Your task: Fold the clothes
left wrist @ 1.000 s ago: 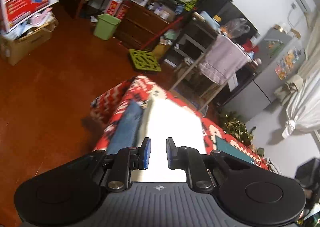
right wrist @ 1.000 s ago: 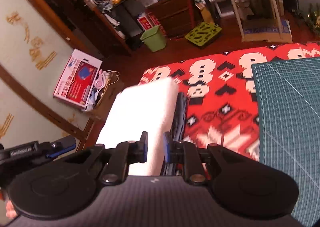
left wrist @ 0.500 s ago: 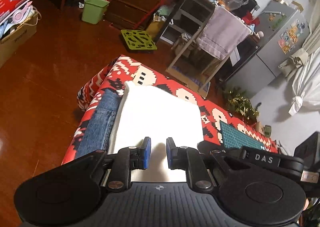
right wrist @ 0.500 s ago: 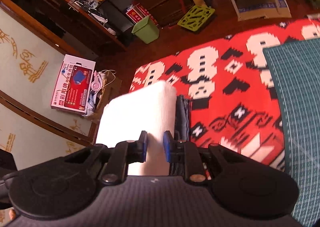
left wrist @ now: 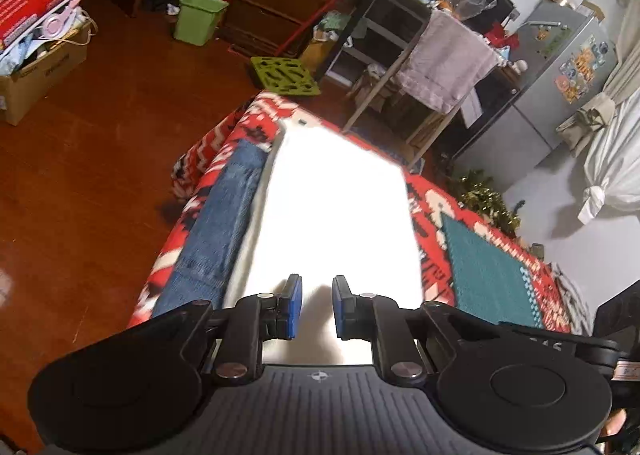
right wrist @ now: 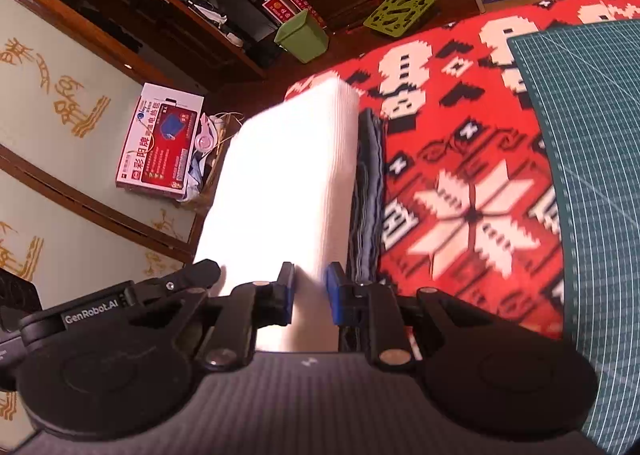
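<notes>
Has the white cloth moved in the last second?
Cannot tell: the white cloth appears still atop the jeans; only the cameras clearly moved.

Beyond my table I see a green bin (left wrist: 199, 19) on the wooden floor (left wrist: 100, 159), with a lime perforated mat (left wrist: 285, 75) lying flat nearby. A cardboard box (left wrist: 38, 67) of clutter sits far left. A grey towel (left wrist: 446, 63) hangs on a rack beside the grey fridge (left wrist: 560, 83). A teal cutting mat (right wrist: 592, 175) lies on the red patterned cloth (right wrist: 460, 159).

"GenRobot.AI" on left gripper body (right wrist: 91, 313), "彩阳牌" on red box (right wrist: 160, 145)
</notes>
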The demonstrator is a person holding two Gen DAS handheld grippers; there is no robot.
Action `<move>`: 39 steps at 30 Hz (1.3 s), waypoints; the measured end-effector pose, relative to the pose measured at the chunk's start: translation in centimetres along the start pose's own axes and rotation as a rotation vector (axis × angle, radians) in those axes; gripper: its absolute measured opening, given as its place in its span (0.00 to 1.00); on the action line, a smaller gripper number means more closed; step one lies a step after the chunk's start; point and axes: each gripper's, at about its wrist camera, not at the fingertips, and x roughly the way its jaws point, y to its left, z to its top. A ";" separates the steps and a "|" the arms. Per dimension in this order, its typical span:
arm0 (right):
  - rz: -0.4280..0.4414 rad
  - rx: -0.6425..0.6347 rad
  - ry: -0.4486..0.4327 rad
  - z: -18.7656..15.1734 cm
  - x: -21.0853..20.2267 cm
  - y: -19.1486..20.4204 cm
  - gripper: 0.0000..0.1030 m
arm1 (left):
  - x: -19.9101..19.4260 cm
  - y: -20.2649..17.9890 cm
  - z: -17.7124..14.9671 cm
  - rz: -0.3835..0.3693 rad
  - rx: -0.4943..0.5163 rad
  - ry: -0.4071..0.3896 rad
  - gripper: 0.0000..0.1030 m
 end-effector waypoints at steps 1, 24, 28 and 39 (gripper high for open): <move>0.002 -0.002 0.005 -0.4 -0.2 0.0 0.20 | -0.3 0.1 -0.4 0.004 -0.001 0.000 0.14; -0.102 -0.366 0.025 -6.1 -11.6 3.8 0.38 | -7.5 -5.8 -8.3 0.160 0.050 -0.035 0.34; -0.159 -0.477 0.005 -7.0 -14.4 4.7 0.58 | -8.7 -8.5 -9.2 0.225 0.098 -0.062 0.49; -0.178 -0.514 -0.062 -6.6 -21.7 5.4 0.99 | -12.7 -14.5 -10.4 0.282 0.106 -0.079 0.81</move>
